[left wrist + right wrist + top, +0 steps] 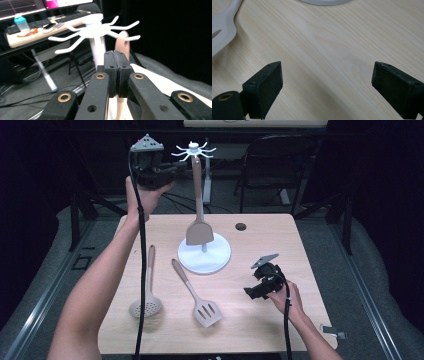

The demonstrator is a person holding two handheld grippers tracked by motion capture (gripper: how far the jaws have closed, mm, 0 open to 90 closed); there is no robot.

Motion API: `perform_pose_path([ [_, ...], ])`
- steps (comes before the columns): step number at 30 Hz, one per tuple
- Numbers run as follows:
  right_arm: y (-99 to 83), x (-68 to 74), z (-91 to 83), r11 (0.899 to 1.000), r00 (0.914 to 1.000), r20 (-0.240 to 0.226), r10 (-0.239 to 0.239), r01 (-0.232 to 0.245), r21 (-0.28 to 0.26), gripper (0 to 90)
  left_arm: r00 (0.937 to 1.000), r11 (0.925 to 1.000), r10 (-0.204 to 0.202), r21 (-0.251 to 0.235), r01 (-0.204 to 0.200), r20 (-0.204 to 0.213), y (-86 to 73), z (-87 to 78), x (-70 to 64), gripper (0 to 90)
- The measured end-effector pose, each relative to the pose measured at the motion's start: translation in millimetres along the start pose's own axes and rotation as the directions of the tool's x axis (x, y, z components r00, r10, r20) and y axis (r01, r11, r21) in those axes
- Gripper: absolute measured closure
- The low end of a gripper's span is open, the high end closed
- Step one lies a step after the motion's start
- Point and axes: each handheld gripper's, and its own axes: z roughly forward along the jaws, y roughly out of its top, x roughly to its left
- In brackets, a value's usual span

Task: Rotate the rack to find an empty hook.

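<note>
A white rack (194, 151) with hook arms rises on a post from a round white base (204, 257) at mid-table. A beige turner (199, 231) hangs from one hook, blade down. My left gripper (172, 170) is held high just left of the rack's top, shut with nothing between the jaws. In the left gripper view the shut gripper (115, 56) points at the rack's hooks (96, 28) and the turner's handle top (122, 41). My right gripper (253, 288) hovers open low over the table's right side; the right gripper view shows its open gripper (327, 82) over bare wood.
A skimmer spoon (145, 306) and a slotted spatula (206, 311) lie on the wooden table (260, 325) toward the front left. The spatula's blade (222, 27) lies left of my right gripper. A chair (280, 165) stands behind the table.
</note>
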Motion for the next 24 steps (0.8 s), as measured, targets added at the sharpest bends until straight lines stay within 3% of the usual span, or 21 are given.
perform_pose_path([
  [6,0.1,0.2,-0.1,1.0,1.0,0.0,0.001,-0.001,0.003,9.6,0.9998,1.0,0.009,-0.003,-0.009,-0.02,3.2,-0.6,-1.3,88.7],
  [14,0.2,0.4,-0.6,1.0,1.0,0.002,-0.002,0.002,0.001,9.6,0.9981,0.9996,-0.024,-0.017,0.023,-0.058,4.1,-1.3,7.6,89.3],
  [24,0.2,0.5,0.3,1.0,1.0,-0.001,-0.007,0.007,-0.001,9.7,0.9955,0.9995,-0.032,-0.005,0.032,-0.089,3.4,1.9,15.1,89.5],
])
